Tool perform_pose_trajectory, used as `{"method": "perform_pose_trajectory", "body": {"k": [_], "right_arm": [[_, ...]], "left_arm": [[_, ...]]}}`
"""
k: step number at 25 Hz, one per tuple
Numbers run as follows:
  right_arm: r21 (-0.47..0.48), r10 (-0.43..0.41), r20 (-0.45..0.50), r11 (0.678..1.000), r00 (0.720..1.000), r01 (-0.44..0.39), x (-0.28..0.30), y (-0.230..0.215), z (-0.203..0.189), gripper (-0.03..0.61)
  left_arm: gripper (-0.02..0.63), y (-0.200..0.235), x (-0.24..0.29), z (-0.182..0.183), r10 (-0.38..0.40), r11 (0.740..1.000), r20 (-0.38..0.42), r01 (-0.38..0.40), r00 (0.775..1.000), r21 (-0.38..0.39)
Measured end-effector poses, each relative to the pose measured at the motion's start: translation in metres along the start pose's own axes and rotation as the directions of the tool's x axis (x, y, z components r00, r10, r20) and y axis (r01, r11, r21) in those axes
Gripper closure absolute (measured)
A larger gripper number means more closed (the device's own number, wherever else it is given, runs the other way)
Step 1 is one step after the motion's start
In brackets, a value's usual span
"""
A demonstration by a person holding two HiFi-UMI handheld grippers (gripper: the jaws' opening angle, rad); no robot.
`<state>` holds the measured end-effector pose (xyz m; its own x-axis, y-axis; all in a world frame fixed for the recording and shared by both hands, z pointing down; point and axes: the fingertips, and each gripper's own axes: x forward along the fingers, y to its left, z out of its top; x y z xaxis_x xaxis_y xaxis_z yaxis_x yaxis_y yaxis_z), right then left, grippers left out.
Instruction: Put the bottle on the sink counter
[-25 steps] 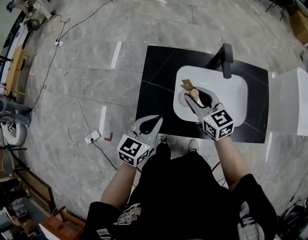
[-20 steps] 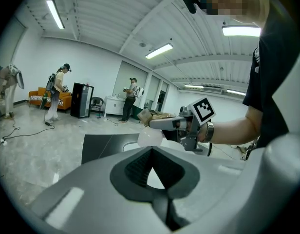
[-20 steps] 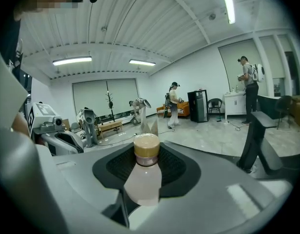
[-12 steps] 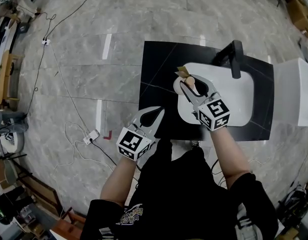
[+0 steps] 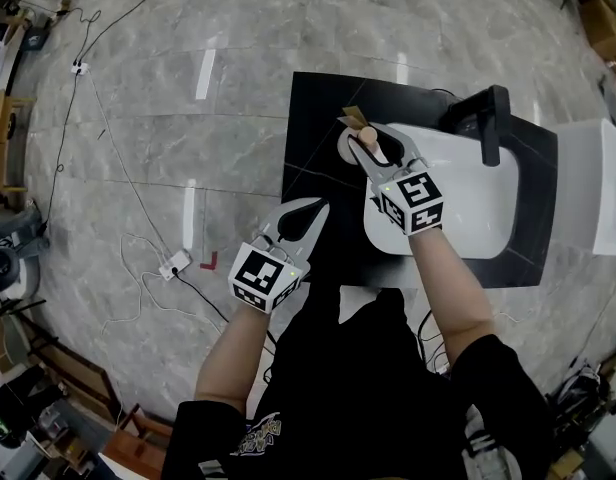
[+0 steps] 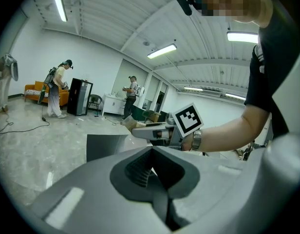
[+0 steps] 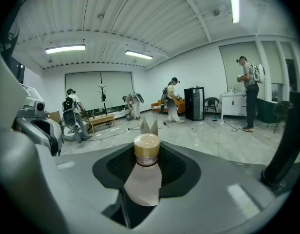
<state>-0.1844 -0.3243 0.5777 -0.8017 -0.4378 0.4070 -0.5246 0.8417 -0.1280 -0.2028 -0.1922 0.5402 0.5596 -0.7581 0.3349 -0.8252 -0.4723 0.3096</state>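
The bottle point(image 5: 365, 138) has a gold cap and a pale pink body point(image 7: 143, 179). My right gripper point(image 5: 374, 140) is shut on it, jaws clamping the body with the cap poking out past the tips. It hangs over the far left corner of the white sink basin point(image 5: 468, 218), by the black counter point(image 5: 313, 133). A tan paper-like piece point(image 5: 349, 116) shows just beyond the cap. My left gripper point(image 5: 300, 216) is shut and empty, near the counter's front left edge. From the left gripper view the right gripper point(image 6: 155, 130) shows side-on.
A black faucet point(image 5: 491, 123) rises at the basin's far side. A white unit point(image 5: 600, 193) adjoins the counter on the right. Cables and a power strip point(image 5: 174, 263) lie on the marble floor to the left. People stand far across the room point(image 7: 172, 100).
My right gripper has carried the bottle from over the basin's middle-left to its far left corner beside the counter. The left gripper has moved forward to the counter's front edge.
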Motion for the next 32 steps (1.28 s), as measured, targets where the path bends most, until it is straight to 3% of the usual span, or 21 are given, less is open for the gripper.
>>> {"method": "perform_pose_trajectory", "body": {"k": [16,32], "right_arm": [[-0.056,0.004,-0.02,0.998,1.0,-0.005,0.068,-0.01,-0.001,0.414],[-0.094,-0.019,0.011,0.995,1.0,0.02,0.08,-0.009,0.001,0.41]], "left_arm": [[0.614,0.027,-0.004,0.001,0.028,0.999,0.016,-0.028,0.999,-0.028],[0.614,0.032,-0.01,-0.004,0.024,0.999,0.015,-0.024,1.0,-0.049]]}}
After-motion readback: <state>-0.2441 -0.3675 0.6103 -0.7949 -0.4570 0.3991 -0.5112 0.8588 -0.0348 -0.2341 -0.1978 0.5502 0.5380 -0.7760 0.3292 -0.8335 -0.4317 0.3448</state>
